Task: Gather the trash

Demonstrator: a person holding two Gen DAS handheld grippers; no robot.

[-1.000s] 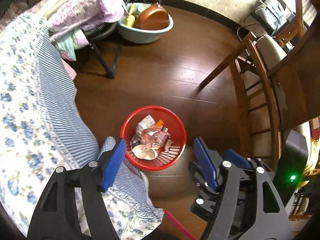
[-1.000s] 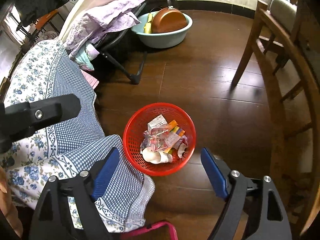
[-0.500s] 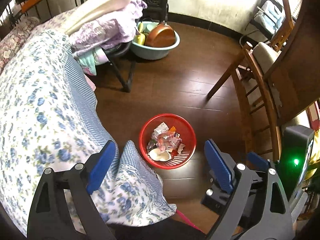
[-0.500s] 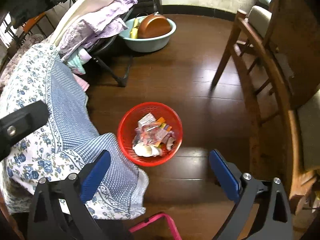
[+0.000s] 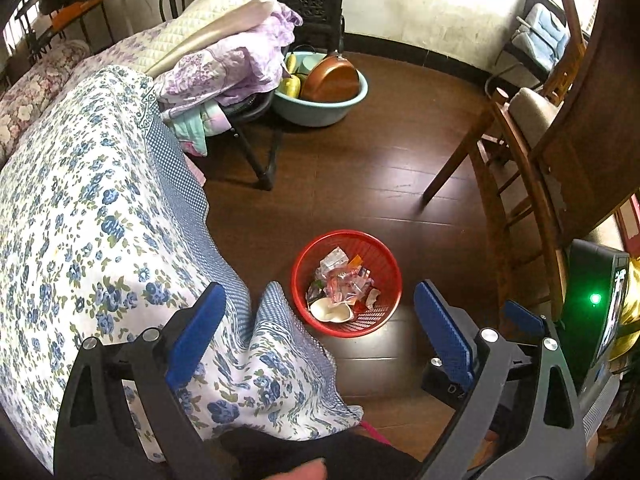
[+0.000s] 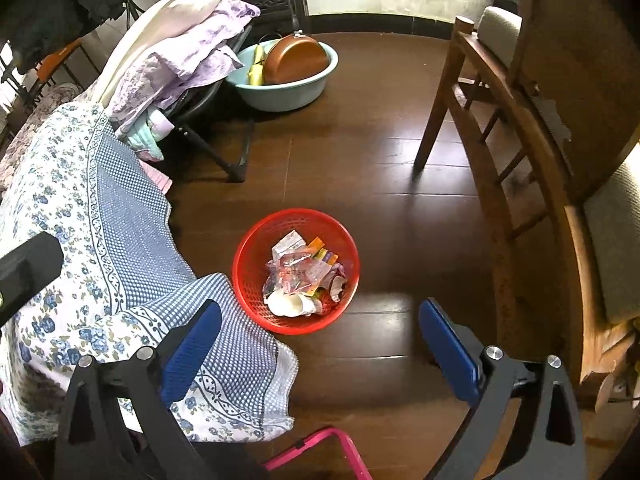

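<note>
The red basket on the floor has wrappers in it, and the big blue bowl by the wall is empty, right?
Not quite. The red basket on the floor does hold wrappers, but the blue bowl isn't empty: the right wrist view shows a brown pan and something yellow inside it. The left wrist view shows the same.

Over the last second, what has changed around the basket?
Both grippers pulled up and back: the red basket looks smaller and farther in both views, and more of the room shows. The left gripper and right gripper stay open and empty. The basket, its trash and the floral cloth have not moved.
</note>
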